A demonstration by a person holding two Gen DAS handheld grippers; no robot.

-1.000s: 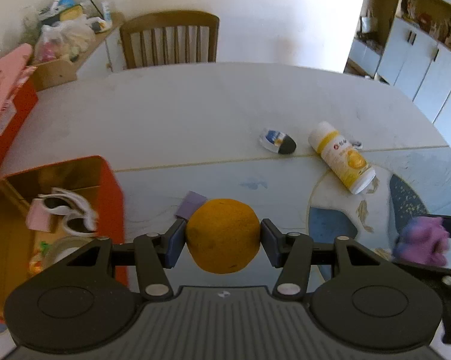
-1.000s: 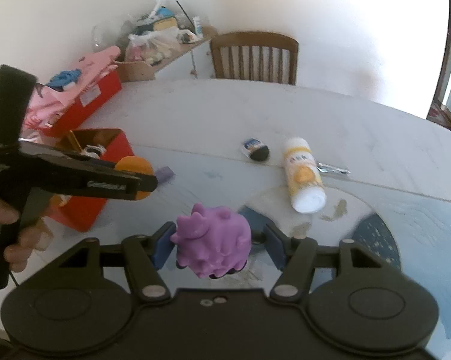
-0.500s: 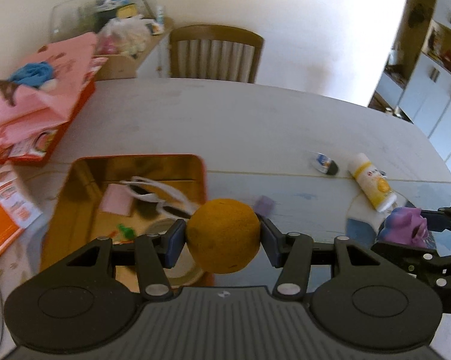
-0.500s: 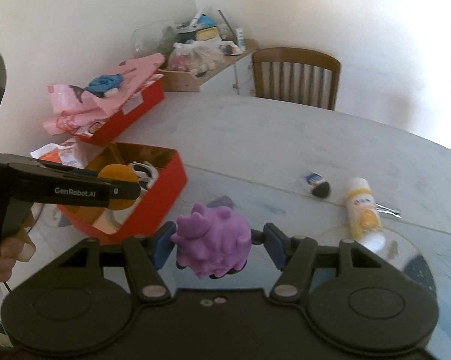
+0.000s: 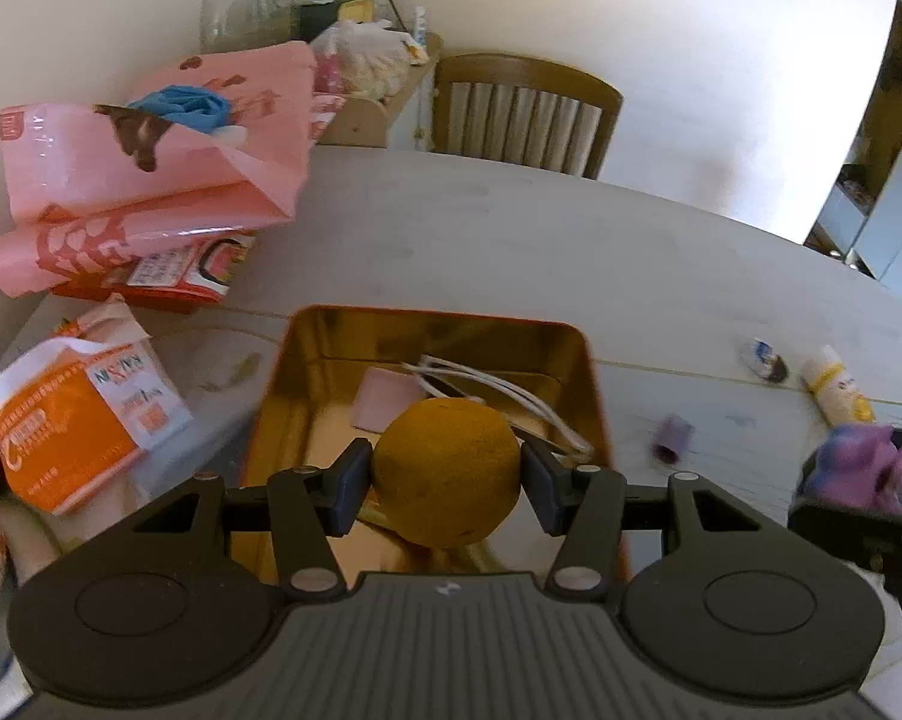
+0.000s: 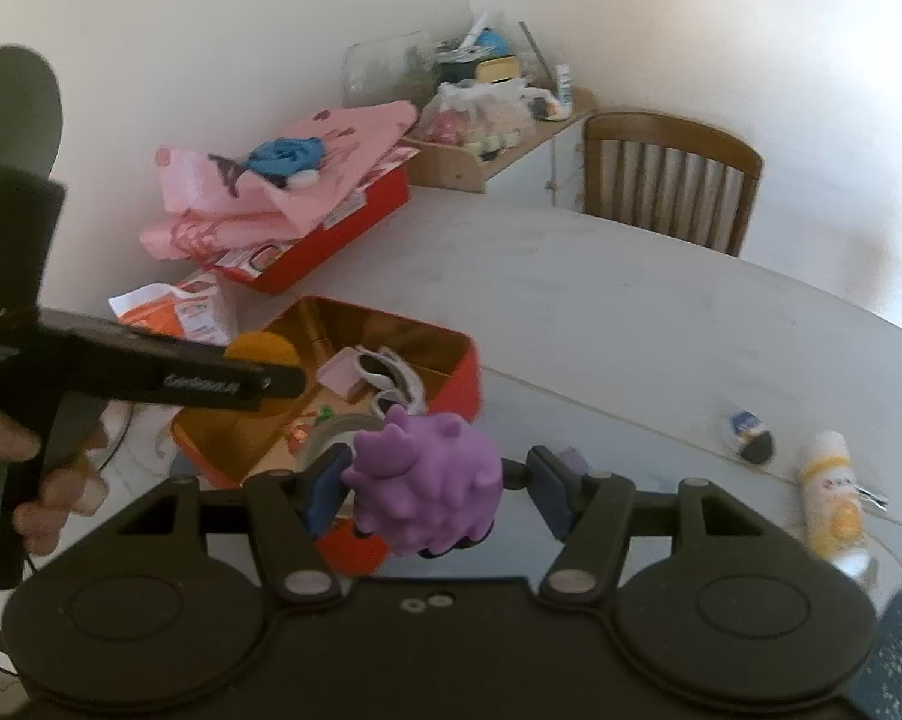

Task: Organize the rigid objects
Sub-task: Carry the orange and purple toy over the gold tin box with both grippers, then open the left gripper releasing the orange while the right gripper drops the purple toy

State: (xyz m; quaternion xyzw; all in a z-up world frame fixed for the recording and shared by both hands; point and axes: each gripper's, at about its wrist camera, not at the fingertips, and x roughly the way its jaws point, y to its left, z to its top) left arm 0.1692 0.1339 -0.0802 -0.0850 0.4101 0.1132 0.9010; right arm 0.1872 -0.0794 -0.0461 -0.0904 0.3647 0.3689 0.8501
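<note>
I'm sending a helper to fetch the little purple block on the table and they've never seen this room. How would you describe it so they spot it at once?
Start at the open red tin with the gold inside, on the pale table. Just off its right side, toward the yellow-and-white bottle, lies the small purple block. It is the only loose purple piece on the tabletop; the purple spiky toy is held in gripper fingers.

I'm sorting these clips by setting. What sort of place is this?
Most likely a home dining area: a large pale table with a wooden chair pushed up to it, a wall shelf crowded with bags and household odds and ends, and white cupboards to one side.
</note>
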